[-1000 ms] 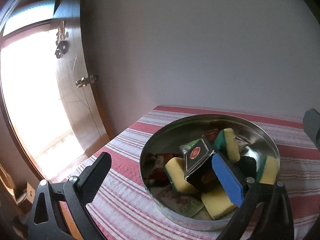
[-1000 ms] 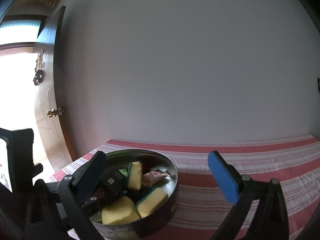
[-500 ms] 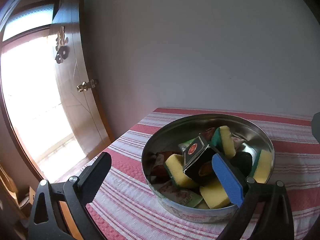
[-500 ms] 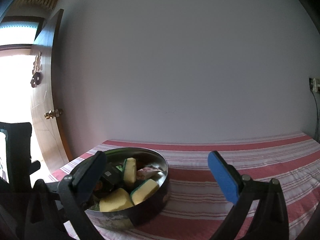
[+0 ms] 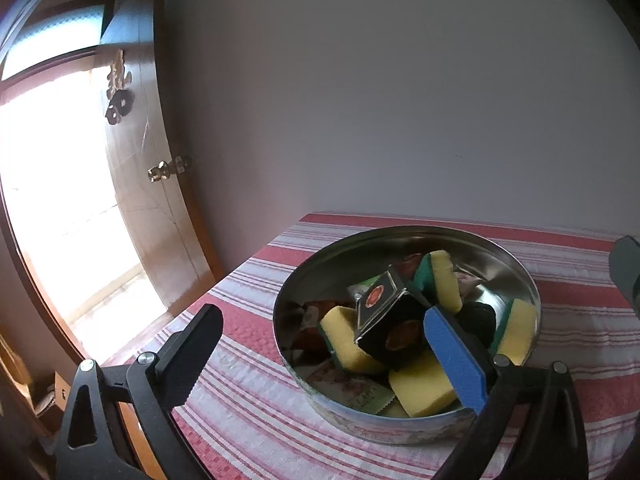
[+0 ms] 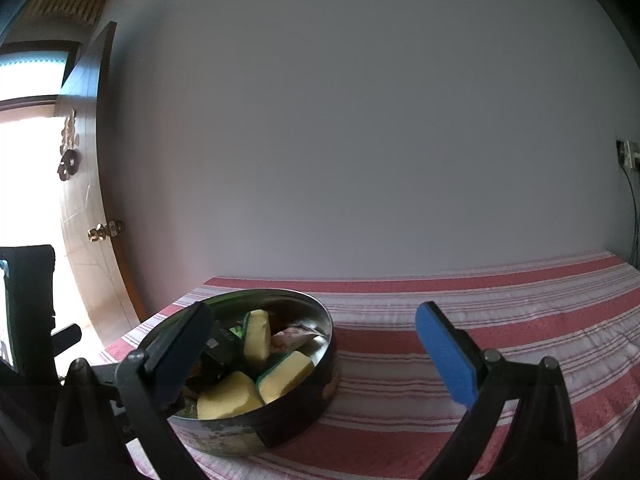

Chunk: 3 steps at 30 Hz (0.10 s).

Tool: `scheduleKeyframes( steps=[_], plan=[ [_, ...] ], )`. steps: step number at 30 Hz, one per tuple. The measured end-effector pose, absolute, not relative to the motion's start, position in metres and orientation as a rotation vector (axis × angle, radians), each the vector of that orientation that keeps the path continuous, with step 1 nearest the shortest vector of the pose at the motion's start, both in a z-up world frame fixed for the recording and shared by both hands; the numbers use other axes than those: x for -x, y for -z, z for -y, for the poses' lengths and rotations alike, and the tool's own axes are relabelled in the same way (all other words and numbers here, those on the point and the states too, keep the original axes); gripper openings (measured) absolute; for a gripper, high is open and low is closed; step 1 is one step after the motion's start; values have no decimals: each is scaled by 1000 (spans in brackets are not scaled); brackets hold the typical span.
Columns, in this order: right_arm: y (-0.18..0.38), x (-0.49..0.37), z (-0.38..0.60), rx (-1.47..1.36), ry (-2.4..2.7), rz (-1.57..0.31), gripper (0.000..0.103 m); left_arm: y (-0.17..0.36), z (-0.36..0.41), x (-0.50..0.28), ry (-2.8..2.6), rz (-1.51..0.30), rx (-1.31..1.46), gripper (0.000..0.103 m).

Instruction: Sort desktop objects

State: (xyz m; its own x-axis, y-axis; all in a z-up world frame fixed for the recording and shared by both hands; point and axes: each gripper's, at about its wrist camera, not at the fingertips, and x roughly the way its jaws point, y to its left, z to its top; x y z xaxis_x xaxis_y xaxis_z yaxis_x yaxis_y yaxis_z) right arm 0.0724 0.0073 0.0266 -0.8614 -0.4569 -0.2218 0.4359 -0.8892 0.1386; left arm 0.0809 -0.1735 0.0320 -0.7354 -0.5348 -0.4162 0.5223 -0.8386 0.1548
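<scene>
Tin (image 5: 404, 240) holding sponges (image 5: 422, 386), black box (image 5: 394, 326), both grippers wide open, empty

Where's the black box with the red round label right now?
In the left wrist view the black box sits tilted on top of the yellow sponges inside the round metal tin, just beyond the left gripper.

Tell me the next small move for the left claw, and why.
Probably ease the left claw forward and down toward the black square box atop the yellow sponges in the round metal tin. The claw is open and empty, and the box lies uppermost, tilted.
</scene>
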Motion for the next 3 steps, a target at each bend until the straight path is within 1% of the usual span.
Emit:
scheduleKeyframes(
  steps=[3],
  plan=[
    [-25, -71, -7, -354, 2653, 110, 103, -31, 172, -79, 2492, 43, -621, 102]
  ],
)
